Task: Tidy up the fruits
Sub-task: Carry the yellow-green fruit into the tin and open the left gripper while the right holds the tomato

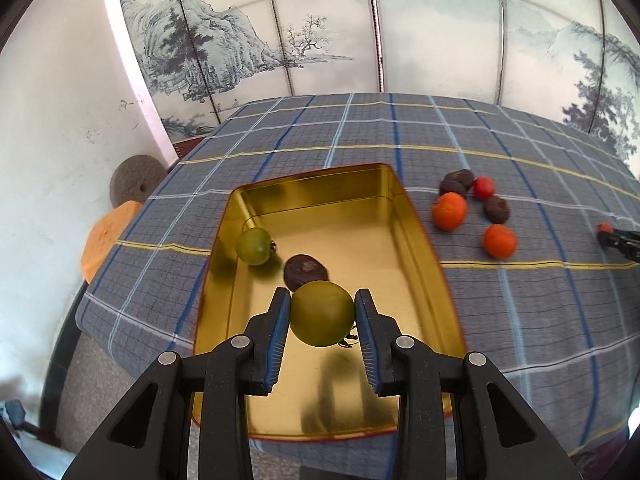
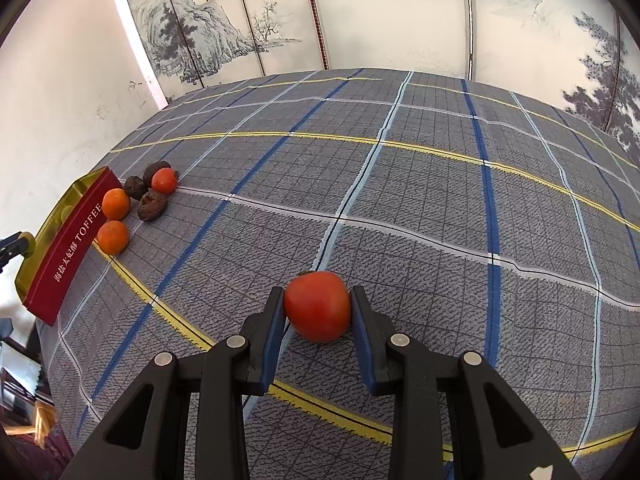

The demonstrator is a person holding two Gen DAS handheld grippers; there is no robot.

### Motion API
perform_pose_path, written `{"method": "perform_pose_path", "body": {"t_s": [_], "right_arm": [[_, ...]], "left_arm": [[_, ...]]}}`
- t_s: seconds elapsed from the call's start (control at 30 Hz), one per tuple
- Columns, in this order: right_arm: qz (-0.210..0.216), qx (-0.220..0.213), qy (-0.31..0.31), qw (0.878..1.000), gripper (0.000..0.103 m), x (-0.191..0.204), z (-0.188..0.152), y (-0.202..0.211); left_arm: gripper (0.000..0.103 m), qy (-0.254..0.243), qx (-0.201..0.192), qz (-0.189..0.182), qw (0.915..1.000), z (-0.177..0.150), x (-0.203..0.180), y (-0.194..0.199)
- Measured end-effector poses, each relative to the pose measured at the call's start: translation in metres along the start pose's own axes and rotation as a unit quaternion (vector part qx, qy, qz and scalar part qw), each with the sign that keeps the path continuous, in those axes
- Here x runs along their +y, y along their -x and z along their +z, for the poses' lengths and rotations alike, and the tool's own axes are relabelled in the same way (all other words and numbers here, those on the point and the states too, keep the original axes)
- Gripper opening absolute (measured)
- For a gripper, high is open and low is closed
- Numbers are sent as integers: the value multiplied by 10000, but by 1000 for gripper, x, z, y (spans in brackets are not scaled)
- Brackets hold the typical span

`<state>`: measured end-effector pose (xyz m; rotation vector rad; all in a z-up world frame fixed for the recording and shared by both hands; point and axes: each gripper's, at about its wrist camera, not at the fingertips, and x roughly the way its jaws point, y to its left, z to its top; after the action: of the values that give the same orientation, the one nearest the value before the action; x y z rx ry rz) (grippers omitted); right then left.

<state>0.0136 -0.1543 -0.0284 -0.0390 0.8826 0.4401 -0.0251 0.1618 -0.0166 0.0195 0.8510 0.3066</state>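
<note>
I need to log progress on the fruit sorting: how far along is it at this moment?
Done: one small green tomato and one dark wrinkled dried fruit lie in the gold rectangular tin.
In hand: the left gripper holds a green tomato over the tin; the right gripper clamps a red tomato at the plaid tablecloth.
Left: two orange fruits, one small red tomato and three dark fruits.

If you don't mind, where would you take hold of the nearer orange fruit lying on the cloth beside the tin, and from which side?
Grip the nearer orange fruit across its round middle, coming from above with the fingers on its left and right. It lies apart from the pile: the dark fruit sits just behind, and the tin stands clear to its left, so both flanks look free.
</note>
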Motion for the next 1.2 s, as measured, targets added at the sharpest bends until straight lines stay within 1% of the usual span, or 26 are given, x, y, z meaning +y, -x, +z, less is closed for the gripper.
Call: {"method": "perform_pose_path", "body": {"t_s": [0.2, 0.43, 0.87, 1.13, 1.2], "right_arm": [[-148, 19, 117, 9998, 29, 5, -1, -1], [-311, 42, 249, 9992, 29, 10, -1, -2], [-342, 49, 277, 9990, 30, 11, -1, -2], [-394, 60, 328, 9987, 31, 12, -2, -3], [-410, 68, 367, 9985, 32, 13, -2, -3]], "left_arm": [[35, -66, 157, 75, 9998, -2, 11, -21], [35, 26, 291, 90, 9995, 1, 24, -40], [36, 125, 414, 160, 9989, 4, 39, -56], [37, 242, 552, 58, 9982, 7, 41, -60], [38, 278, 503, 5, 9983, 8, 42, -57]]}}
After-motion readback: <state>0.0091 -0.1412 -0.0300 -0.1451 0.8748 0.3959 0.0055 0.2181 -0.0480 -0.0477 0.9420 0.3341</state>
